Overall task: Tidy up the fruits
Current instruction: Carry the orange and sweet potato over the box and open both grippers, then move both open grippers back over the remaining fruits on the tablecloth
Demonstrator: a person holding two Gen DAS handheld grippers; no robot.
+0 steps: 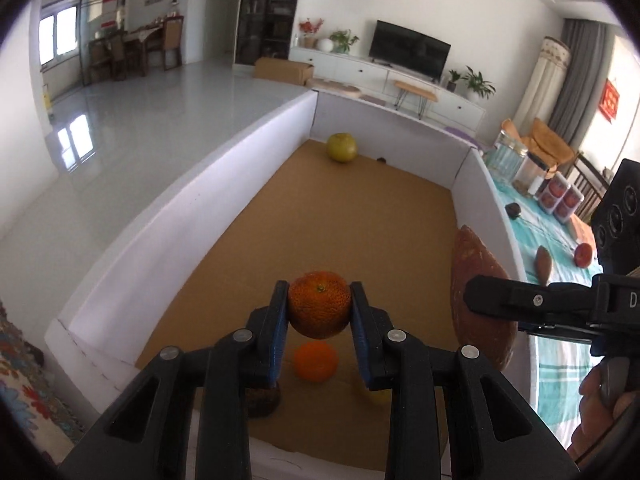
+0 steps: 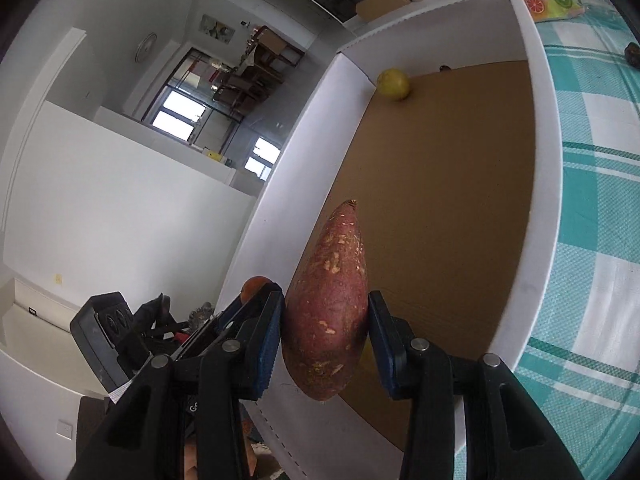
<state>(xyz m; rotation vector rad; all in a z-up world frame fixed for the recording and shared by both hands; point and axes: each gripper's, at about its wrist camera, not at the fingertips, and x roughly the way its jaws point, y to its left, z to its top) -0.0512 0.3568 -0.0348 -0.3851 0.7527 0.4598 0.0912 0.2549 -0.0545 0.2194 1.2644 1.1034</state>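
Left hand-held gripper [image 1: 319,304] clamps a dark-speckled round orange [image 1: 319,303] above the white-walled cardboard box [image 1: 160,240]; right hand-held gripper [image 2: 326,332] grips a reddish tapered sweet potato [image 2: 330,312] over it

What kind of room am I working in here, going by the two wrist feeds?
Most likely a home living room that opens onto a dining area. The left wrist view shows a television on a long white cabinet with potted plants, and a dining table with chairs near the far windows.
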